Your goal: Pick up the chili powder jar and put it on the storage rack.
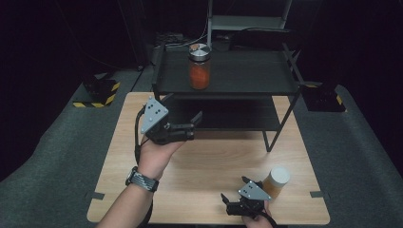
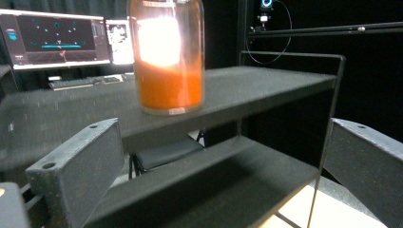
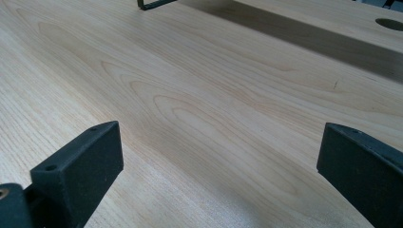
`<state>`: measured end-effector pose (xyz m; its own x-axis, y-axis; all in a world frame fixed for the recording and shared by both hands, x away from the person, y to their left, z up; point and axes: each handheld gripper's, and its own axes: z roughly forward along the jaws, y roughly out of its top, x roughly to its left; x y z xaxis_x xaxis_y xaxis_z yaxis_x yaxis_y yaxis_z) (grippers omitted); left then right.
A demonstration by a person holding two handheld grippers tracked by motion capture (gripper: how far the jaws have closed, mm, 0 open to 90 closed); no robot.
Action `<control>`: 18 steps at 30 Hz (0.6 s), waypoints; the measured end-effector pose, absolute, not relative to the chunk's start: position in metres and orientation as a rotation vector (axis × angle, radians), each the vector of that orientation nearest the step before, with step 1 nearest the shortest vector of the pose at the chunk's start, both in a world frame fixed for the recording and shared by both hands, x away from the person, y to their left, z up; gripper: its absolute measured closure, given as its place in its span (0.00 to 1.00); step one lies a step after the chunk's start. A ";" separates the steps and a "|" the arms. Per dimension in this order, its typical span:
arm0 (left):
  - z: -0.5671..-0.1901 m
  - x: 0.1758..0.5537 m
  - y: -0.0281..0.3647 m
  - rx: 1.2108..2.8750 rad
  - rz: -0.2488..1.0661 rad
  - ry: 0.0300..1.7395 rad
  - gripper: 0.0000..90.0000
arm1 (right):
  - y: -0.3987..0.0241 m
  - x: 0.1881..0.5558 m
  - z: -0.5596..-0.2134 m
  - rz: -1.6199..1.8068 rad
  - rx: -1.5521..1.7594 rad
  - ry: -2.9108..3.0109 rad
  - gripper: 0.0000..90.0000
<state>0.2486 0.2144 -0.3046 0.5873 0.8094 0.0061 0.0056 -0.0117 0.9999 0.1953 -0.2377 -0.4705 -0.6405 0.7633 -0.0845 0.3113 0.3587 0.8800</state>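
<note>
On the top shelf: a glass jar [image 1: 199, 66] of orange stuff stands upright with a metal lid, towards the left end of the black two-tier rack [image 1: 247, 88]; in the left gripper view the same jar [image 2: 167, 57] sits straight ahead and above the jaws, with a bright glare on its glass.
Left tongs: the left tongs [image 1: 189, 124] are held up in the air in front of the rack's lower shelf, at its left end, jaws spread wide with nothing between them; well short of the jar, which stands higher and farther back.
Left hand: the hand [image 1: 157, 154] grips from below, a watch on the wrist, the grey three-cornered plate on top.
Right tongs: the right tongs [image 1: 234, 195] sit low over the near edge of the worktop [image 1: 209, 161], jaws wide apart and empty; the right gripper view has bare pale wood grain between them.
Beside the right tongs: a small jar with a white lid [image 1: 277, 182], amber-coloured, stands upright on the worktop just to the right of them; I cannot tell whether they touch.
Behind the rack: lit monitors [image 2: 57, 40] and a keyboard, seen in the left gripper view.
</note>
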 end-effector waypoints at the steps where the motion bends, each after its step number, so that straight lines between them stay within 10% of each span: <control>1: -0.309 0.247 0.216 1.459 0.735 0.737 0.00 | -0.238 0.195 -0.470 1.228 0.933 2.138 0.01; 18: -0.381 0.218 0.240 1.536 0.641 0.769 0.00 | -0.237 0.195 -0.470 1.224 0.933 2.139 0.01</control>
